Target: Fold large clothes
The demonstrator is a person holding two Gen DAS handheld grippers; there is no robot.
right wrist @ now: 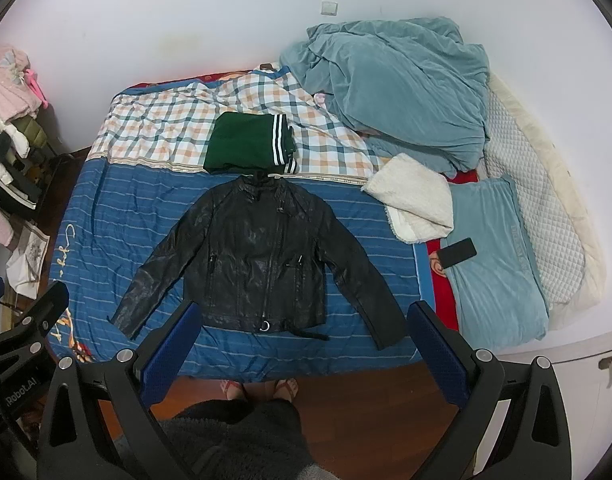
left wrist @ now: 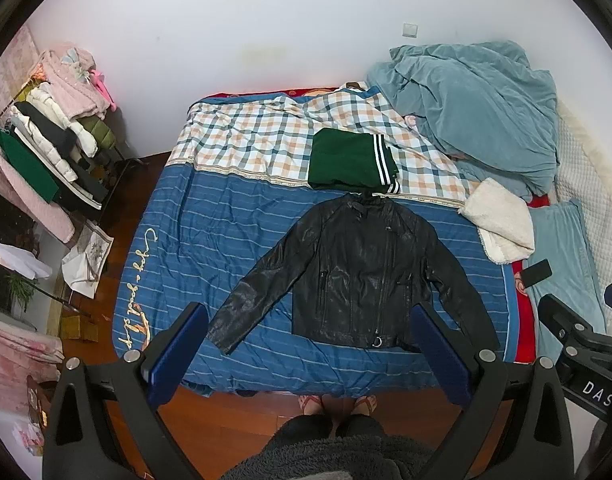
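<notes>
A black leather jacket [left wrist: 358,272] lies flat, front up, sleeves spread, on the blue striped bed cover [left wrist: 209,232]; it also shows in the right wrist view [right wrist: 257,260]. A folded green garment with white stripes [left wrist: 352,160] sits just beyond its collar, seen too in the right wrist view [right wrist: 249,144]. My left gripper [left wrist: 310,320] is open and empty, held high above the bed's near edge. My right gripper [right wrist: 303,316] is open and empty, also high above the near edge. Neither touches the jacket.
A heap of blue-grey bedding [left wrist: 478,112] fills the far right of the bed. A white fleece item [left wrist: 502,220], a blue pillow [right wrist: 494,264] and a black phone [right wrist: 458,252] lie to the right. A clothes rack [left wrist: 49,152] stands left. Wooden floor [left wrist: 225,420] and feet are below.
</notes>
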